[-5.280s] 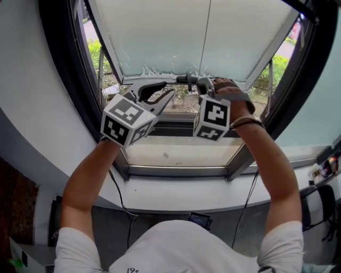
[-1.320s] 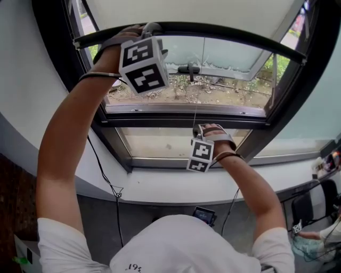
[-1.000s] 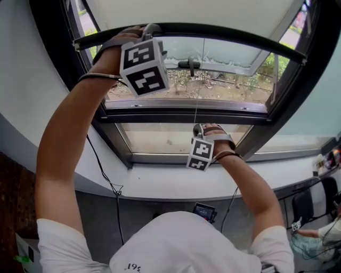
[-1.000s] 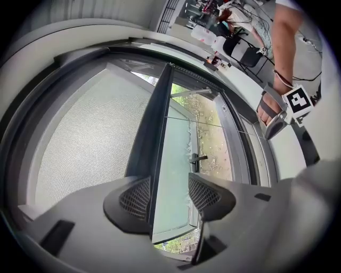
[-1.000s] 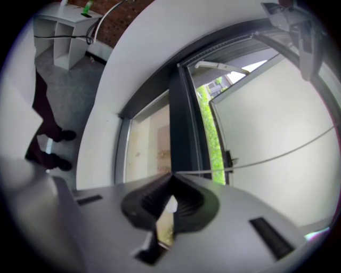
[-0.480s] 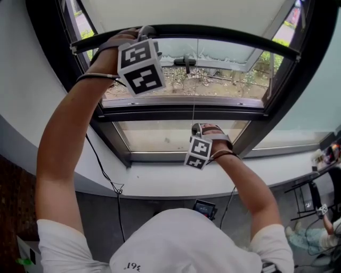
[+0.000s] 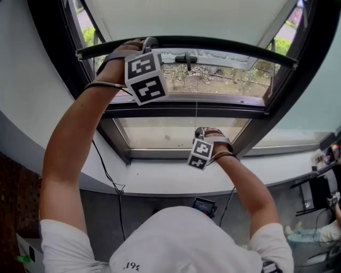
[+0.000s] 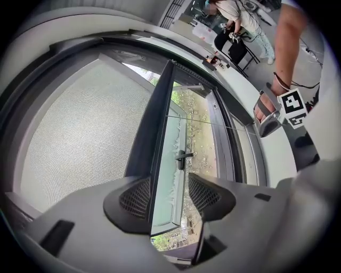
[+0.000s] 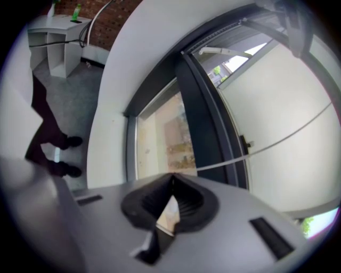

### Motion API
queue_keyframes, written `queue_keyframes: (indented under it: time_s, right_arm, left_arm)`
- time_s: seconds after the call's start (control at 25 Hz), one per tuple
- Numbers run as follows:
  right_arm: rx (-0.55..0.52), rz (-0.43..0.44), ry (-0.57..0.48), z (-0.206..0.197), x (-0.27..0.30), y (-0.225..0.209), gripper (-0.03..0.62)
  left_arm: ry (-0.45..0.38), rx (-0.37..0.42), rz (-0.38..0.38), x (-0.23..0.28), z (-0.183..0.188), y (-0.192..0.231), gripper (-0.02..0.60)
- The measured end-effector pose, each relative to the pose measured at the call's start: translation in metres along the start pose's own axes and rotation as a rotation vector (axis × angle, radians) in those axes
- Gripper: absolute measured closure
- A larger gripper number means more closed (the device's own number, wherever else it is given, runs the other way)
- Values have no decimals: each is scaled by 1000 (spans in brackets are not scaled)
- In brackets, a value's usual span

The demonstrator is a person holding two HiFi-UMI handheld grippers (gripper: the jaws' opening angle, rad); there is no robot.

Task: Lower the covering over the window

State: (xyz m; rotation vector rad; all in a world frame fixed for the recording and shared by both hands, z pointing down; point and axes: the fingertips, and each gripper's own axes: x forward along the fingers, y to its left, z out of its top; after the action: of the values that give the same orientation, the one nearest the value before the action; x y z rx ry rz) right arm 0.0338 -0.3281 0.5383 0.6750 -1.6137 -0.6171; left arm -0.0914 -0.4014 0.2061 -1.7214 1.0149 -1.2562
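Observation:
The covering is a pale mesh blind (image 7: pixel 186 16) (image 8: pixel 80 133) ending in a dark bottom bar (image 7: pixel 213 42) (image 8: pixel 160 117) across the top of the window. My left gripper (image 7: pixel 149 42) (image 8: pixel 168 196) is raised to that bar. The bar runs between its open jaws, against the left pad, and daylight shows beside the right pad. A thin pull cord (image 7: pixel 196 114) (image 9: pixel 266 145) hangs from the bar down to my right gripper (image 7: pixel 199 130) (image 9: pixel 171 184), which is shut on it just above the sill.
Behind the blind an outward-tilted sash with a dark handle (image 7: pixel 186 56) stands open over bare ground. Black window frame (image 7: pixel 298 69) rises at both sides. Below are the white sill (image 7: pixel 160 181), a hanging cable (image 7: pixel 109 181) and a small device (image 7: pixel 203 205).
Five seconds ago both grippers were low at the sash handle. Over the last second the bar and my left gripper sit slightly lower in view; the right gripper keeps the cord.

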Motion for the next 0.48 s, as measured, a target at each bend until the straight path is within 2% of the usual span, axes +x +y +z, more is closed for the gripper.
queue_keyframes:
  time_s: [0.48]
  right_arm:
    - [11, 8, -23, 5, 2, 13, 572]
  left_arm:
    - [-2, -34, -3, 2, -2, -11, 345]
